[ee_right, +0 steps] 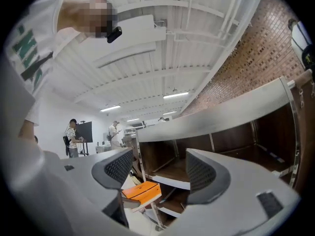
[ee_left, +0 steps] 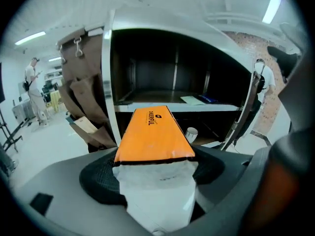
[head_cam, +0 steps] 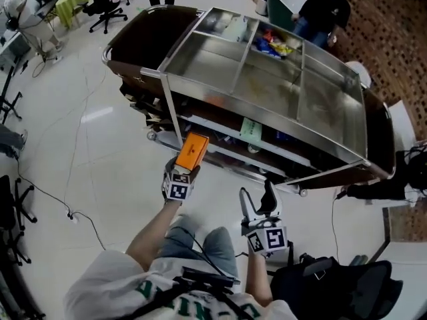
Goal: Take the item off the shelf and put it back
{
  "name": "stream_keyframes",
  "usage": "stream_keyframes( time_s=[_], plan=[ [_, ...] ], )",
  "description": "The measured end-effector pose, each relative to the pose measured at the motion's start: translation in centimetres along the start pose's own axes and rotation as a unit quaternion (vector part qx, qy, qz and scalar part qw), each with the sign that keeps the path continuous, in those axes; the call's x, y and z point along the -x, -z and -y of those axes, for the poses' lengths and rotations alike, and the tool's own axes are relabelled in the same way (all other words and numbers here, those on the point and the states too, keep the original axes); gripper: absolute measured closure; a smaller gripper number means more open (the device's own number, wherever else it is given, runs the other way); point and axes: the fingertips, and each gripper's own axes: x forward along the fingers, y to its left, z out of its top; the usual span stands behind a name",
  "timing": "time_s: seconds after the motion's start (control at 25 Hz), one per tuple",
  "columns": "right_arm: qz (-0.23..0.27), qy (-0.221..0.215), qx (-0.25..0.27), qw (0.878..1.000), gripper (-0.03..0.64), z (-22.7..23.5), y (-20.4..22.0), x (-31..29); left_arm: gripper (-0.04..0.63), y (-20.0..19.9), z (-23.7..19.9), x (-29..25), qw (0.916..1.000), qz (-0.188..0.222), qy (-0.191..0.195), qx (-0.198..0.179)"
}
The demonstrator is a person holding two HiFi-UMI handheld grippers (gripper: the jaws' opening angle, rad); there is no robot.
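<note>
An orange and white packet [head_cam: 192,152] is clamped in my left gripper [head_cam: 183,173], which is shut on its white end; the orange end [ee_left: 154,134] points toward the cart's lower shelf [ee_left: 172,104]. The packet hangs in front of the steel cart [head_cam: 267,89], outside its left front post [head_cam: 170,115]. My right gripper [head_cam: 256,204] stands open lower right, nothing between its jaws; through its gap I see the orange packet [ee_right: 141,191] and the shelves [ee_right: 172,173].
The cart's top tray [head_cam: 200,62] has compartments, the far one holding colourful packets [head_cam: 273,44]. A green item [head_cam: 251,129] and a white cup [ee_left: 191,132] lie on lower shelves. Brown bags [ee_left: 83,97] hang at the cart's left end. A person [head_cam: 323,9] stands behind; cables [head_cam: 67,212] cross the floor.
</note>
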Motion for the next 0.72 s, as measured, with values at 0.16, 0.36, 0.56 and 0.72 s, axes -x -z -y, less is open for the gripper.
stream_keyframes(
  time_s=[0.16, 0.36, 0.56, 0.72],
  plan=[
    [0.013, -0.009, -0.004, 1.0, 0.273, -1.3, -5.2, 0.5, 0.219, -4.0, 1.5, 9.7, 0.9997, 0.023, 0.009, 0.008],
    [0.03, -0.012, -0.013, 0.999, 0.273, -2.6, -9.8, 2.5, 0.219, -8.0, 3.3, 19.3, 0.9973, 0.071, 0.016, -0.002],
    [0.052, -0.024, -0.029, 0.998, 0.273, -4.5, -12.8, 4.9, 0.219, -11.9, 5.6, 27.4, 0.9916, 0.119, 0.029, -0.04],
    [0.065, -0.021, -0.03, 0.997, 0.273, -5.1, -14.2, 6.8, 0.219, -13.7, 6.6, 31.4, 0.9881, 0.145, 0.029, -0.042]
  ],
)
